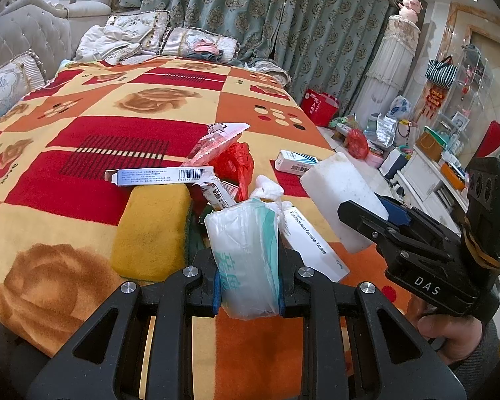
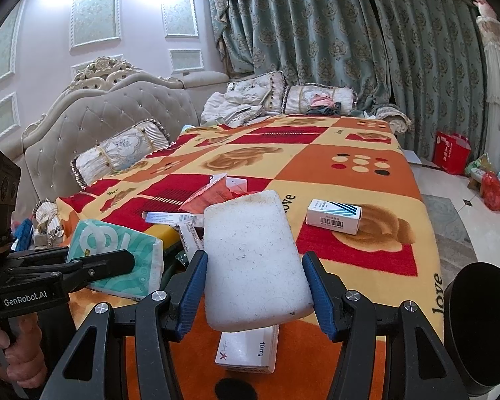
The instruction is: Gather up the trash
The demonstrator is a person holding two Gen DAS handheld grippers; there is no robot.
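My left gripper (image 1: pixel 249 291) is shut on a white and teal tissue pack (image 1: pixel 246 253), which stands upright between the blue pads. In the right wrist view the same pack (image 2: pixel 116 260) shows under the left gripper's finger (image 2: pixel 110 263). My right gripper (image 2: pixel 255 288) is shut on a dirty white foam block (image 2: pixel 253 260), held just above the blanket. The left wrist view shows that block (image 1: pixel 340 196) and the right gripper's finger (image 1: pixel 363 213) at the right.
On the patterned blanket (image 1: pixel 83 133) lie a yellow sponge (image 1: pixel 153 230), a flattened barcode box (image 1: pixel 160 175), a red plastic bag (image 1: pixel 236 163), a pink wrapper (image 1: pixel 216 140), a small striped box (image 2: pixel 333 216) and a tablet box (image 2: pixel 250 350). A dark round object (image 2: pixel 476 326) sits at the lower right.
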